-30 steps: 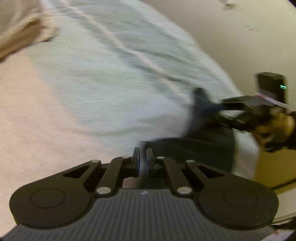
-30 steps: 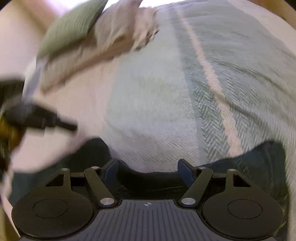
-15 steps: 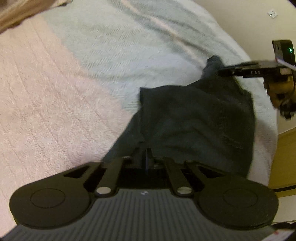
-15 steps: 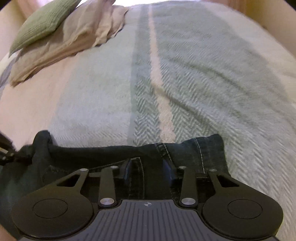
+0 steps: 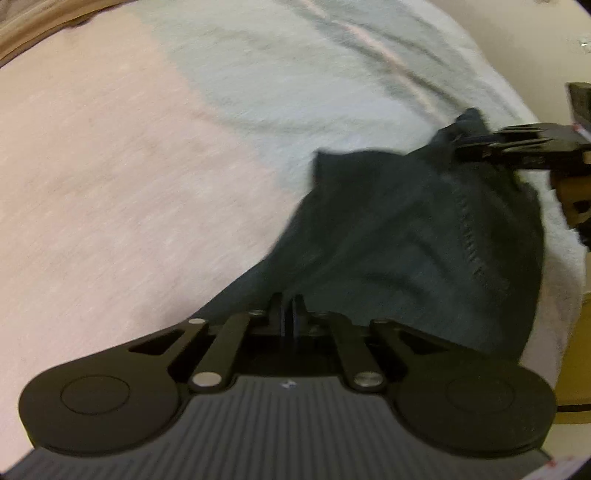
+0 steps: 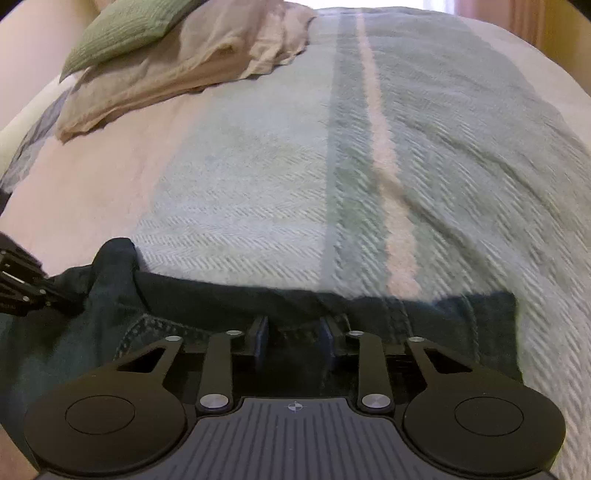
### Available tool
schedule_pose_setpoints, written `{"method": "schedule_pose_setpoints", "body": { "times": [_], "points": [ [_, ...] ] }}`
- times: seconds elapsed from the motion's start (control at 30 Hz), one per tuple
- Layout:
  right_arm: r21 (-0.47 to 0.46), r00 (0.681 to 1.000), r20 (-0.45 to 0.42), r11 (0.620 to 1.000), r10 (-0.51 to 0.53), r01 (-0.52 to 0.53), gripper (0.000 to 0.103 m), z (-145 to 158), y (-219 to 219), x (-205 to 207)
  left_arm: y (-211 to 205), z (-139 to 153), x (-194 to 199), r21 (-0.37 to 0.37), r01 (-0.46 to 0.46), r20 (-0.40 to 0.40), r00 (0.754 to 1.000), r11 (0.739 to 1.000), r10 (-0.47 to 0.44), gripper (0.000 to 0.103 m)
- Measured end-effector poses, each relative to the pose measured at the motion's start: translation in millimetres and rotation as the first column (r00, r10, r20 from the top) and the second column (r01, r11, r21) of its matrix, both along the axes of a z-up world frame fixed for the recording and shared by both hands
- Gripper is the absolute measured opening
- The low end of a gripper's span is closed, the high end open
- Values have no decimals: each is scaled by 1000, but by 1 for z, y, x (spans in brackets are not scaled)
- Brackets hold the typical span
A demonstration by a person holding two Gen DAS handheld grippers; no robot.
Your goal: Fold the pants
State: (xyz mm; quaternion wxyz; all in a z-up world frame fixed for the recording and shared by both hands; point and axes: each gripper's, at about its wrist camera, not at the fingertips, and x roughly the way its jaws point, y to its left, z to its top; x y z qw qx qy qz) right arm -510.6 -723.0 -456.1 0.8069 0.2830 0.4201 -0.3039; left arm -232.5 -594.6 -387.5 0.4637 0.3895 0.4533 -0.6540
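Your left gripper (image 5: 287, 314) is clenched on the pants (image 5: 413, 236); your right gripper (image 6: 294, 339) has just been closing on the fold. Pull evenly along the bed (image 6: 258, 177) edge.

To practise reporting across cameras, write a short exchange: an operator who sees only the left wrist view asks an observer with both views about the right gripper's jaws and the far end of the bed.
Operator: In my left wrist view the right gripper meets the pants side-on. What is between its jaws?
Observer: Its jaws have just been closing, with a denim seam between them. I cannot tell if the pads press yet.
Operator: What is at the far end of the bed?
Observer: A green pillow lies on folded beige bedding.
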Motion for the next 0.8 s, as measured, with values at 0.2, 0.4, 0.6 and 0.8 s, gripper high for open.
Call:
{"method": "schedule_pose_setpoints", "body": {
  "times": [0.2,0.4,0.6,0.8],
  "points": [
    [-46,979,-107,985,-172,168,27,-7,7,-57,33,1,43,8,-137,86,987,991,135,5],
    [-125,969,-120,972,-215,200,40,33,53,-45,89,7,106,2,-248,125,961,969,245,5],
    [-85,993,16,990,-113,114,46,59,155,40,175,11,186,-10,-255,168,953,967,253,5],
    [16,994,28,994,-109,109,47,42,269,149,277,6,301,-24,-258,144,955,966,259,5]
  ]
}}
